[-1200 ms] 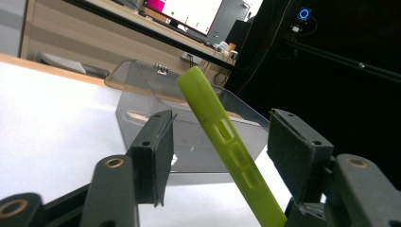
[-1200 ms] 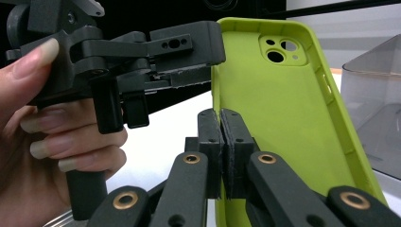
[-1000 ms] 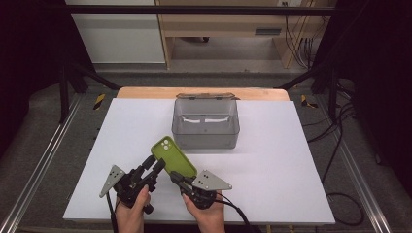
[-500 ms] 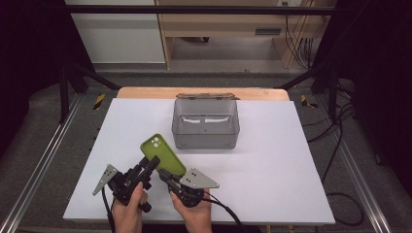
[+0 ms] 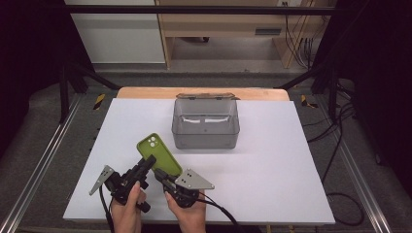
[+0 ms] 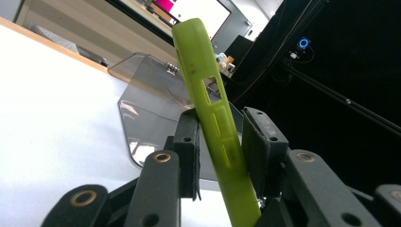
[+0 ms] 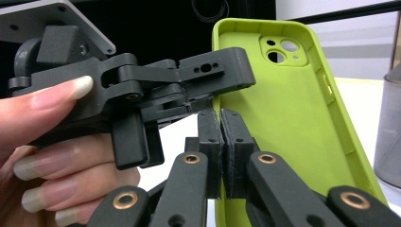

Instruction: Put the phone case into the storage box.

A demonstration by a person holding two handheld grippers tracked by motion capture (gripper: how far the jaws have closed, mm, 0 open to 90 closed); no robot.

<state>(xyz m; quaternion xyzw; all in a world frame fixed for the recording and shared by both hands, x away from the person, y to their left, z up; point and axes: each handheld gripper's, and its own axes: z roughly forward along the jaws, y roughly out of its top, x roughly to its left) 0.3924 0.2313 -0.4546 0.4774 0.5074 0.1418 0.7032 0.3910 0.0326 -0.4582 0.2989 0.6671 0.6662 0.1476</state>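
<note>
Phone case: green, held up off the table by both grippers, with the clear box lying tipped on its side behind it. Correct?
Not quite: the clear box stands upright on the white table, open top up, as the high view shows. The rest holds: the green phone case is off the table, the right gripper is shut on its edge and the left gripper has it between its closing jaws.

Left tool (image 5: 145, 164) jaws just closing, slightly apart, right tool (image 5: 162, 175) jaws clamped together

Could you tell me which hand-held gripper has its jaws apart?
The left hand-held gripper: its jaws, just closing, straddle the green phone case with a gap; the right hand-held gripper is shut on its edge.
</note>
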